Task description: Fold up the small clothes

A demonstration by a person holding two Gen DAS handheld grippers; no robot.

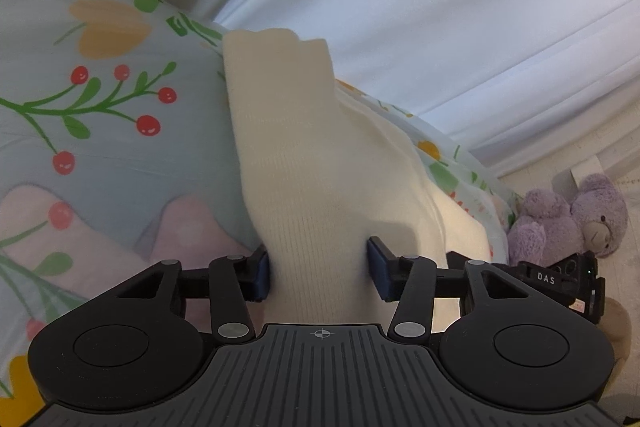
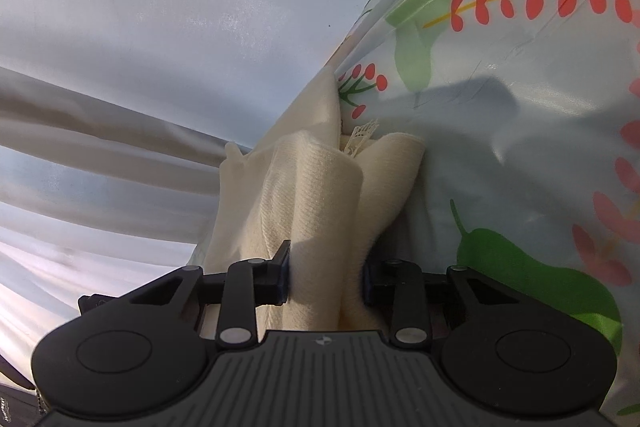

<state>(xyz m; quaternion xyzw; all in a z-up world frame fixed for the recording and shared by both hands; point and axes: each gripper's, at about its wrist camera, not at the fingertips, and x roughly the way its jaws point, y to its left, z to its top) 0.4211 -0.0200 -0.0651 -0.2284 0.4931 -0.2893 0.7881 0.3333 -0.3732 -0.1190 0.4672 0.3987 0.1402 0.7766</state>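
A cream knitted garment point(image 1: 288, 147) lies over a flower-printed sheet point(image 1: 100, 147) and runs up between the fingers of my left gripper point(image 1: 320, 267). Both blue pads touch the knit, so this gripper is shut on the fabric. In the right wrist view the same cream garment point(image 2: 316, 187) is bunched into two thick folds with a bit of lace trim point(image 2: 362, 137) at the top. My right gripper point(image 2: 326, 279) is shut on these folds, its pads pressed against them on both sides. The fabric below the pads is hidden by the gripper bodies.
The flower-printed sheet point(image 2: 500, 107) covers the surface. A white curtain point(image 1: 440, 7) hangs close behind it and fills the left of the right wrist view point(image 2: 160, 27). A purple teddy bear point(image 1: 572, 219) sits off the sheet's right edge, next to a black device point(image 1: 560, 279).
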